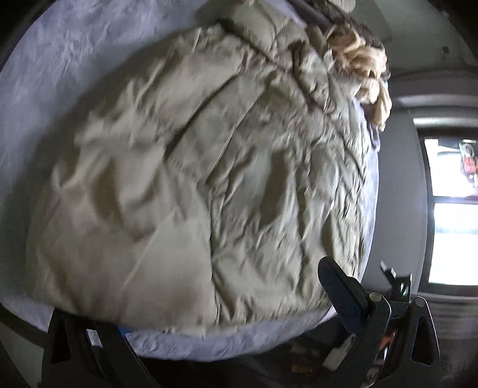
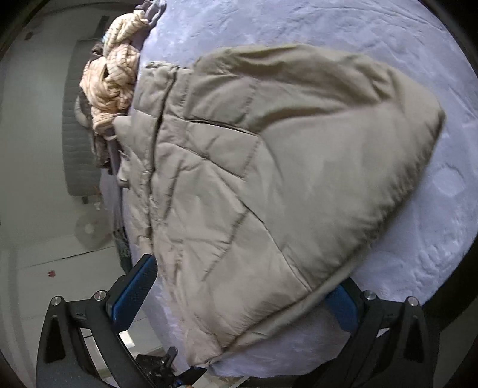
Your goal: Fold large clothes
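Note:
A large khaki quilted jacket [image 1: 191,167] lies spread on a pale lavender bed sheet [image 1: 59,59]; it also shows in the right wrist view [image 2: 269,167]. My left gripper [image 1: 209,301] is open, its fingers wide apart at the jacket's near edge; the right finger [image 1: 340,292] shows, the left one is hidden under the fabric. My right gripper [image 2: 242,295] is open, its blue-padded fingers [image 2: 134,292] straddling the jacket's near hem without pinching it.
A crumpled cream knitted garment [image 1: 367,68] lies at the bed's edge beside the jacket, and it shows in the right wrist view [image 2: 113,77]. The sheet [image 2: 328,24] extends past the jacket. A bright window [image 1: 454,209] and the floor [image 2: 44,253] lie off the bed.

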Demonstrator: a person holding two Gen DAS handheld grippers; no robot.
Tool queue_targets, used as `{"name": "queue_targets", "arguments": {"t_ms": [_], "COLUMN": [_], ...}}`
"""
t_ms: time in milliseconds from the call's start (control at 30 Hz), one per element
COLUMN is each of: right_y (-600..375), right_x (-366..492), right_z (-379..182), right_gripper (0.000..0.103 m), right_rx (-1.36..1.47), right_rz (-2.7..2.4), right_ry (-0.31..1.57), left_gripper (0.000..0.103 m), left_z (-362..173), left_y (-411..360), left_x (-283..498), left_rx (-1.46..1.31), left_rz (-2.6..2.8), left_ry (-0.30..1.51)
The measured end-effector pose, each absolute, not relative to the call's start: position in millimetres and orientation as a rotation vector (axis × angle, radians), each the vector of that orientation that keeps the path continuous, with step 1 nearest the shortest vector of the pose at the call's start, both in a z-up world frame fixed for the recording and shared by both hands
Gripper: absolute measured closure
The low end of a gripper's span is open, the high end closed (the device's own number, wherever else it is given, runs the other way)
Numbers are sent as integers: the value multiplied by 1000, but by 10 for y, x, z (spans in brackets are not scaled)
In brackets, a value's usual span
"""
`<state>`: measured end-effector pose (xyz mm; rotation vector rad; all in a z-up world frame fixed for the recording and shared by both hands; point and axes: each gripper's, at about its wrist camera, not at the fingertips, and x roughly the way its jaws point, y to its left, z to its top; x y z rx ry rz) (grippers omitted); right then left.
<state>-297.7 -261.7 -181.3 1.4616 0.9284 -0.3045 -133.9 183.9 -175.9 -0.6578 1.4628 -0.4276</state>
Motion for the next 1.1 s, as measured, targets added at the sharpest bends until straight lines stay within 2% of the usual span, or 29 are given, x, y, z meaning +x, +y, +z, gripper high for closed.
{"name": "queue_targets", "arguments": {"t_ms": [67,100,133,167,200,233,300,333,367,500,633,900,1100], "right_y": [-2647,-2659,-2674,-2681,-2692,-2714,-2763,-2795,-2826,-2930,-3066,-3362,-3540], "right_x": [-2928,-2900,-2880,-2880,-2868,-2849,-2796,-2774,-2734,-2439,-1905,-548,317], "right_z": [-1798,-1800,-1803,-1806,-1806,-1807,-1830,-1851,-1853,-1643,-1201,-531,-556], "right_gripper": [0,0,0,0,1,7,47,89,94,94,94,95,95], "right_rx": [1466,1465,1462,1462,1464,1469,1469,1454,1443,1346,1160,865,792], "right_rz": [-292,-287,-283,-281,-284,-287,-293,-311,-318,-238,-149,-17,-4], "right_ry": [950,965,978,985,990,994,1036,1080,1103,1099,1079,1008,997], "left_gripper": [5,21,47,63,86,87,87,87,87,87,87,87,87], "left_z": [-1721,-1708,-1700,-1698,-1691,-1683,-1562,-1505,-1435,-1037,-695,-133,-203], "left_y": [1799,1786,1779,1770,1759,1791,1815,1834,1865,1799,1712,1247,1011], "left_x": [-1282,-1260,-1221,-1179,-1140,-1132,-1086,-1056,-1054,-860,-531,576,1262], "left_rx": [-659,-653,-633,-597,-558,-544,-548,-542,-532,-484,-463,-358,-298], "left_rz": [-414,-409,-404,-394,-382,-381,-388,-391,-394,-398,-393,-347,-239], "left_ry": [1441,1434,1435,1441,1446,1441,1405,1390,1372,1283,1198,1036,999]}}
